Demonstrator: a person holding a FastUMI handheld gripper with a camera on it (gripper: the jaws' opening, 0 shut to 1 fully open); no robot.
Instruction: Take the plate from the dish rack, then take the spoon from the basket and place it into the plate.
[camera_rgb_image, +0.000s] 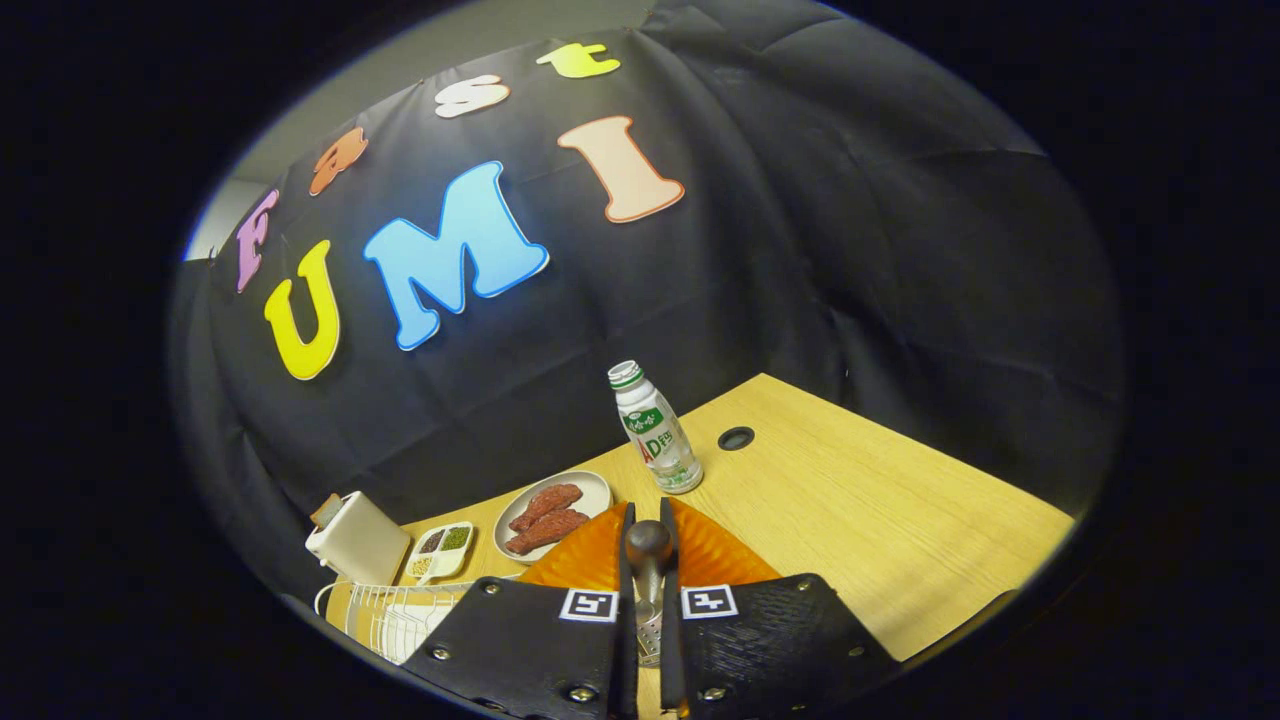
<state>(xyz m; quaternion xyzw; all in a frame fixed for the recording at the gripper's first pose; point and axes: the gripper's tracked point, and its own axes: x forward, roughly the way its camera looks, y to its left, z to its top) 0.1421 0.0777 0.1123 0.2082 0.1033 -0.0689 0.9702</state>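
Note:
My gripper (648, 585) is shut on the spoon (648, 548), whose dark rounded handle end sticks up between the two fingers; a perforated metal part shows lower in the gap. Right behind the fingers lies the orange plate (715, 555) on the wooden table (880, 520), and the spoon hangs over its near part. The white wire dish rack (395, 612) stands to the left of the fingers.
A white plate with reddish sausages (552, 517) sits beyond the orange plate. A small divided tray (441, 550) and a white toaster-like box (357, 540) stand at the left. A drink bottle (656, 430) stands upright farther back, near a cable hole (736, 438).

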